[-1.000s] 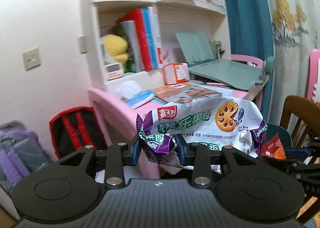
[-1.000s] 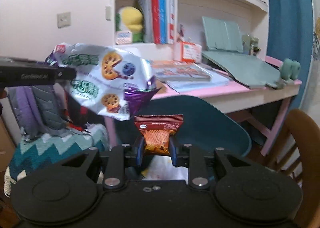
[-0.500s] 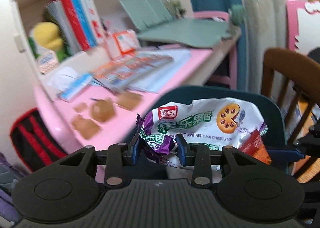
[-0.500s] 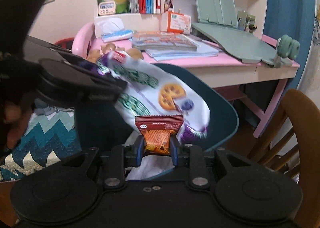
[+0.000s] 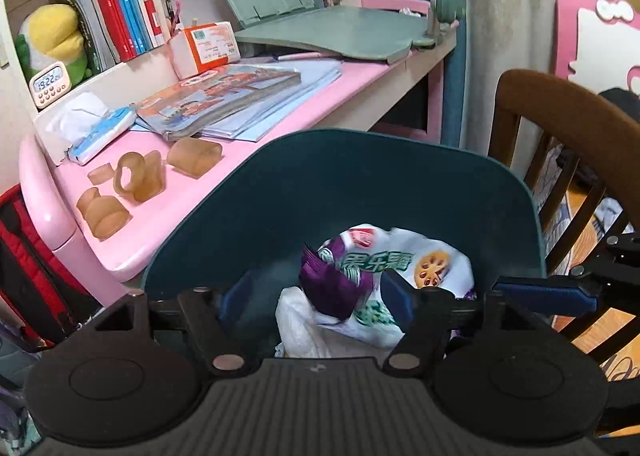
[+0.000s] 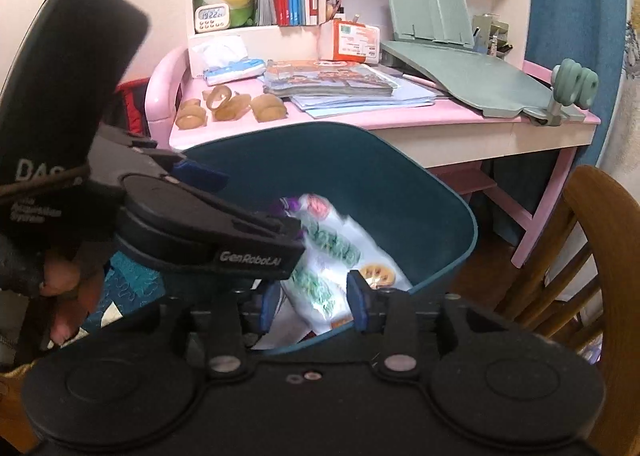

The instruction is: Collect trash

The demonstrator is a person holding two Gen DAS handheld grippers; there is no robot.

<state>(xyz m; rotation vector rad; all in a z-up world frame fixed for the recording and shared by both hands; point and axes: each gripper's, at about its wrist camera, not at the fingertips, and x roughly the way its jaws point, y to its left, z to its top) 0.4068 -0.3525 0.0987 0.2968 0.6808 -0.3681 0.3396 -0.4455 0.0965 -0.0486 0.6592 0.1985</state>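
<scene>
Since a second ago both grippers have come over the teal bin (image 5: 400, 183) and let go: the white and purple snack bag (image 5: 384, 276), then pinched in the left gripper (image 5: 316, 296), now drops blurred into the bin. The small orange packet held then by the right gripper (image 6: 312, 300) is gone from between its fingers; an orange scrap shows low in the bin, though I cannot tell whether it is that packet.

Nearest, the left gripper's jaws are opening, with the bag beyond its pads and not pressed. The right gripper's jaws are opening as well, nothing between them but the view into the bin. The bag lies against the bin's inner wall atop a white liner or paper (image 5: 304, 320).

Beyond stands the pink desk (image 5: 168, 195), with amber tape rolls (image 5: 136, 175), a tissue pack (image 5: 100, 131) and picture books (image 5: 224, 95), and a wooden chair (image 5: 560, 111) to the right.

Risk, as judged: the light bag could catch on the rim or a finger and spill out as the grippers withdraw.
</scene>
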